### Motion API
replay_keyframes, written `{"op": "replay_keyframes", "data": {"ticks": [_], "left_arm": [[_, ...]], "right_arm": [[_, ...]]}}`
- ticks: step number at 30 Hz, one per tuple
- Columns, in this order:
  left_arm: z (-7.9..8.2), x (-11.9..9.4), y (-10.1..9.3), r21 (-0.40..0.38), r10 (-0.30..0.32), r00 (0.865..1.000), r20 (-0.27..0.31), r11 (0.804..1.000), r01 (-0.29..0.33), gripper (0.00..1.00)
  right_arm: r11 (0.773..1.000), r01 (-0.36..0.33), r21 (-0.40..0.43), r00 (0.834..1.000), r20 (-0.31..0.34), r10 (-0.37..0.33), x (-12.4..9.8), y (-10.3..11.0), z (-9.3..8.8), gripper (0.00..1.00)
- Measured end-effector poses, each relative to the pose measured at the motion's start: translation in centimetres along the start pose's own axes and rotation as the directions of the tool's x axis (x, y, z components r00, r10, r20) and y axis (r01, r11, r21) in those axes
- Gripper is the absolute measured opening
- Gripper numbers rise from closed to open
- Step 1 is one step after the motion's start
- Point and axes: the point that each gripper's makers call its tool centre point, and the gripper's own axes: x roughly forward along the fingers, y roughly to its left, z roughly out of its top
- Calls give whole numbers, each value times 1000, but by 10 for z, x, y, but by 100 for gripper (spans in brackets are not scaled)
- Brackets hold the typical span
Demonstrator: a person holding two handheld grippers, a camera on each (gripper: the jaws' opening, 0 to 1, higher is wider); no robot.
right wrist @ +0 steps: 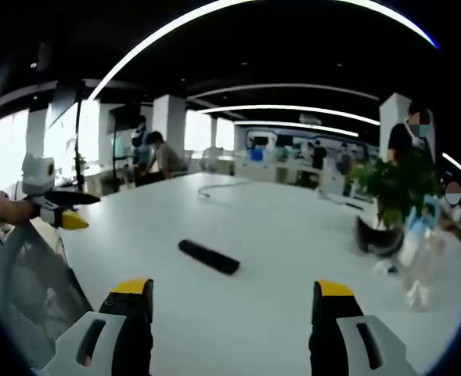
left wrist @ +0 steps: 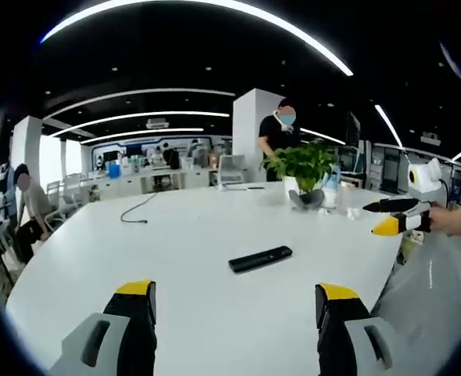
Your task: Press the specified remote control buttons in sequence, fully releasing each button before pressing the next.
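Note:
A black remote control (left wrist: 260, 258) lies flat on the white table (left wrist: 167, 243), a little ahead of my left gripper (left wrist: 236, 313), whose jaws stand wide open with nothing between them. In the right gripper view the remote control (right wrist: 208, 256) lies ahead and slightly left of my right gripper (right wrist: 232, 313), also wide open and empty. Each gripper is held above the table's near edge, apart from the remote. The right gripper (left wrist: 388, 216) enters the left gripper view from the right, held in a hand. The left gripper (right wrist: 72, 210) shows at the left of the right gripper view.
A potted plant (left wrist: 304, 164) (right wrist: 390, 188) stands on the table beyond the remote, with clear plastic bottles (right wrist: 418, 258) beside it. A dark cable (left wrist: 140, 207) lies at the far side. A mesh chair back (right wrist: 27, 290) is by the table edge. A person (left wrist: 277, 129) stands behind.

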Motion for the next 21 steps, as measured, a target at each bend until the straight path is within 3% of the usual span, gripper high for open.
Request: {"op": "replay_keyframes", "data": {"ticks": [4, 13, 14, 16, 21], "left_arm": [[-7, 3, -1, -9, -11, 999, -37, 1000, 11, 88], [-10, 8, 0, -132, -47, 997, -66, 991, 39, 91], [-10, 8, -1, -145, -53, 997, -63, 989, 43, 91], [-18, 6, -4, -198, -69, 991, -114, 979, 46, 90], [-21, 7, -6, -243, -122, 985, -119, 966, 91, 89]], "right_arm": [[1000, 8, 28, 1000, 12, -9, -1, -5, 0, 81], [999, 34, 34, 999, 4, -34, -1, -12, -2, 80], [999, 38, 35, 999, 1, -38, -1, -12, -2, 80], [999, 39, 37, 999, -6, -39, 0, -13, -4, 79], [999, 33, 20, 999, -15, -33, 1, -11, -5, 80]]}}
